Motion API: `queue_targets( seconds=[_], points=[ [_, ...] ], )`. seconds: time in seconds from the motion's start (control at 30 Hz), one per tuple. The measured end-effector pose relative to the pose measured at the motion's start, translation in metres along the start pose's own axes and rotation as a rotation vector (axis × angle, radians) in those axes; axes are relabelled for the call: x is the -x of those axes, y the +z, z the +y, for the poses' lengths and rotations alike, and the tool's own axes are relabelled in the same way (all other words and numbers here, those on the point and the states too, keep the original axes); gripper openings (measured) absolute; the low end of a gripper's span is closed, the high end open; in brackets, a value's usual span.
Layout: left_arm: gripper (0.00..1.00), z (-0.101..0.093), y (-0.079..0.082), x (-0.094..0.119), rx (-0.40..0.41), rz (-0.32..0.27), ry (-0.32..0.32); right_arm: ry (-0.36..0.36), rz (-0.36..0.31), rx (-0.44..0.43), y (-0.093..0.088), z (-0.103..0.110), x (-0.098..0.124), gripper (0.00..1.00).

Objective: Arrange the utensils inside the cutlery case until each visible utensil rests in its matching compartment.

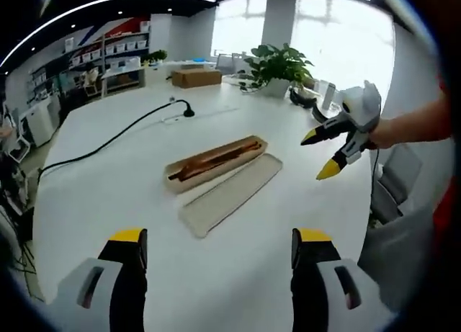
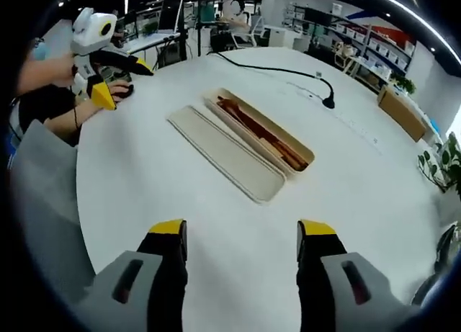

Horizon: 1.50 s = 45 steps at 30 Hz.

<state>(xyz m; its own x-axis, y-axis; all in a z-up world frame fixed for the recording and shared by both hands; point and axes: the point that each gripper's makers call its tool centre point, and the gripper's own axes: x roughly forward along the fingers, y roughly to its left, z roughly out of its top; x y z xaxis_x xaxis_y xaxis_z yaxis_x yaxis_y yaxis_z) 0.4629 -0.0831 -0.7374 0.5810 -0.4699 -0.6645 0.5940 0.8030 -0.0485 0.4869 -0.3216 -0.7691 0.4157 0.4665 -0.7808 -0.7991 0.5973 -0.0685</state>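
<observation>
**Open case mid-counter, both hand-held grippers apart and holding nothing**

A broad white counter (image 1: 108,195) carries the things; its surface is bare and glossy around them. Behind it stand shelves (image 1: 115,58) with boxes, a cardboard box (image 1: 196,78), a leafy plant (image 1: 277,64) and bright windows. A black cable (image 1: 108,141) runs across the counter to a small stand near the far side.

The beige cutlery case (image 1: 216,163) lies in the middle of the counter, with brown utensils (image 1: 212,159) lengthwise inside it. Its lid (image 1: 230,194) lies flat just beside it, on the nearer side in the left gripper view.

The left hand-held gripper (image 1: 220,249) hangs over bare counter short of the lid, jaws wide apart and empty. The right hand-held gripper (image 2: 241,238) is likewise spread wide and empty, well apart from the case. Open counter lies on all sides of the case; the rounded counter edge curves near a grey chair (image 1: 392,181).
</observation>
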Motion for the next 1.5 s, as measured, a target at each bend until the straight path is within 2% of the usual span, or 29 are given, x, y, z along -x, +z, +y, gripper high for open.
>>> queue_targets(
  seconds=[0.1, 0.23, 0.3, 0.43, 0.53, 0.63, 0.73, 0.77, 0.83, 0.93, 0.97, 1.03, 1.1, 1.13, 1.17, 1.2, 1.27, 1.3, 1.33, 1.4, 1.5],
  points=[
    [0.85, 0.002, 0.003, -0.001, -0.007, -0.007, -0.019, 0.001, 0.009, -0.022, -0.007, -0.003, -0.002, 0.63],
    [0.86, 0.010, 0.004, 0.002, -0.004, -0.014, -0.011, -0.008, 0.012, -0.040, -0.015, -0.006, -0.005, 0.63],
    [0.86, 0.016, 0.000, -0.002, -0.007, -0.001, -0.001, -0.008, 0.009, -0.035, -0.014, -0.006, -0.004, 0.62],
    [0.88, 0.030, -0.008, -0.008, -0.003, 0.029, 0.059, -0.008, 0.009, -0.005, -0.012, -0.009, -0.006, 0.62],
    [0.88, 0.030, -0.007, -0.016, 0.004, 0.012, 0.051, 0.007, 0.006, -0.015, -0.011, -0.010, -0.014, 0.60],
    [0.88, 0.030, -0.004, -0.025, 0.008, -0.005, 0.052, 0.037, -0.005, 0.026, -0.006, -0.004, -0.024, 0.61],
    [0.88, 0.029, -0.001, -0.029, -0.050, -0.017, 0.048, 0.049, -0.010, 0.036, 0.000, -0.001, -0.032, 0.63],
    [0.88, 0.029, -0.002, -0.030, -0.053, -0.004, 0.049, 0.049, -0.014, 0.035, 0.002, -0.001, -0.034, 0.62],
    [0.87, 0.028, 0.002, -0.031, -0.050, -0.026, 0.044, 0.052, -0.030, 0.016, 0.008, 0.003, -0.041, 0.63],
    [0.83, 0.025, 0.001, -0.034, -0.053, -0.024, 0.031, 0.054, -0.032, 0.010, 0.009, 0.007, -0.047, 0.64],
    [0.83, 0.024, -0.001, -0.037, -0.070, -0.010, 0.023, 0.062, -0.025, 0.020, 0.007, 0.011, -0.050, 0.65],
    [0.84, 0.023, -0.006, -0.044, -0.081, 0.013, 0.017, 0.067, -0.001, 0.096, 0.004, 0.012, -0.054, 0.67],
    [0.85, 0.026, -0.011, -0.049, -0.079, 0.034, 0.015, 0.083, 0.011, 0.118, 0.002, 0.015, -0.056, 0.67],
    [0.85, 0.027, -0.011, -0.051, -0.076, 0.034, 0.017, 0.083, -0.011, 0.104, 0.005, 0.014, -0.057, 0.67],
    [0.87, 0.030, -0.010, -0.052, -0.067, 0.024, 0.034, 0.081, -0.007, 0.098, 0.005, 0.012, -0.058, 0.67],
    [0.90, 0.032, -0.007, -0.052, -0.064, 0.010, 0.046, 0.083, -0.016, 0.060, 0.005, 0.011, -0.059, 0.67],
    [0.94, 0.029, -0.007, -0.056, -0.042, 0.000, 0.031, 0.091, -0.029, -0.005, 0.005, 0.011, -0.062, 0.66],
    [0.93, 0.026, -0.008, -0.058, -0.041, 0.002, 0.018, 0.086, -0.033, -0.035, 0.004, 0.010, -0.062, 0.65],
    [0.91, 0.023, -0.012, -0.061, -0.047, 0.014, 0.005, 0.071, -0.059, -0.009, 0.009, 0.006, -0.063, 0.63],
    [0.88, 0.021, -0.016, -0.065, -0.070, 0.033, -0.008, 0.067, -0.046, -0.022, 0.009, 0.006, -0.063, 0.62],
    [0.81, 0.020, -0.015, -0.069, -0.116, 0.029, -0.013, 0.066, -0.049, -0.021, 0.011, 0.005, -0.065, 0.62]
  ],
)
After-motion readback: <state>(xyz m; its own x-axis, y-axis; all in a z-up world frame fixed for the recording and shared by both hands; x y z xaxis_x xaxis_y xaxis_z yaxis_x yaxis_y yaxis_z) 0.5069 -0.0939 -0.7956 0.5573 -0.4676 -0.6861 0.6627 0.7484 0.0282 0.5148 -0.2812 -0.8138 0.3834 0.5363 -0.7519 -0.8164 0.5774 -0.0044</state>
